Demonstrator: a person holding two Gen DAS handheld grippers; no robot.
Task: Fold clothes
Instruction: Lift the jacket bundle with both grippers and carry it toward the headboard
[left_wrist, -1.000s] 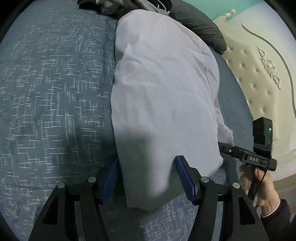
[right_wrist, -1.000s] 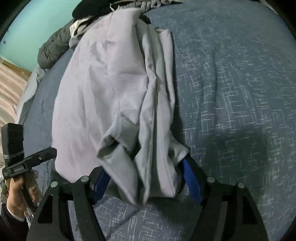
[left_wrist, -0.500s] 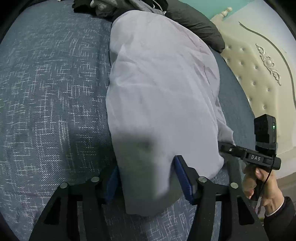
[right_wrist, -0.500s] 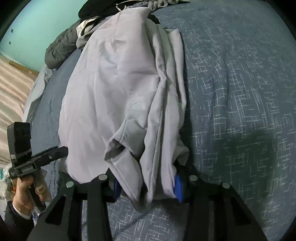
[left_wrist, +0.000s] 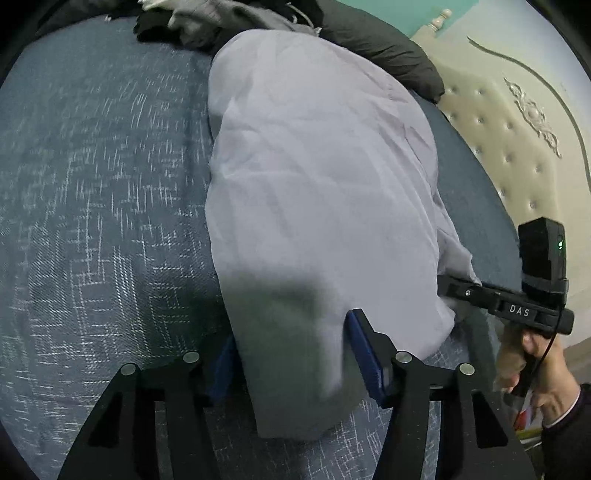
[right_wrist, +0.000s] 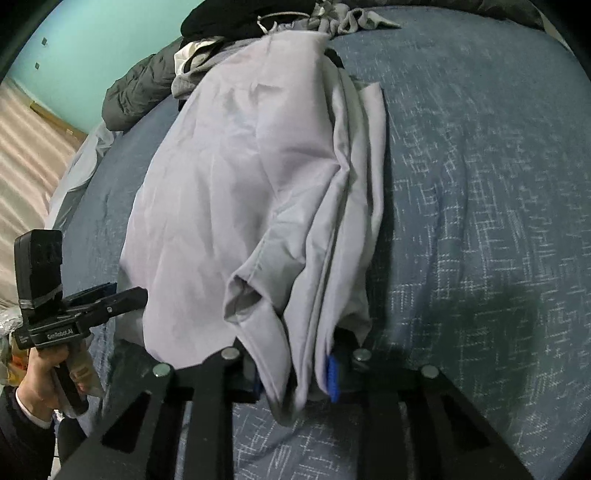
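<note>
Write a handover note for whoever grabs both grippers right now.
Left gripper: fingers wide, straddling the near end of the pale lilac garment, closing slowly, no pinch yet.
Right gripper: fingers closing on the bunched near corner of the same garment, cloth between them.
Garment lies lengthwise on the blue bedspread, already folded into a long strip; dark clothes pile waits at the far end.
Left to do: finish both grips, fold the near end toward the far end.

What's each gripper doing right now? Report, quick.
Left gripper: open, straddling the near corner of the light grey garment, not pinching it.
Right gripper: jaws closing, pads pinching the same garment's bunched edge.
</note>
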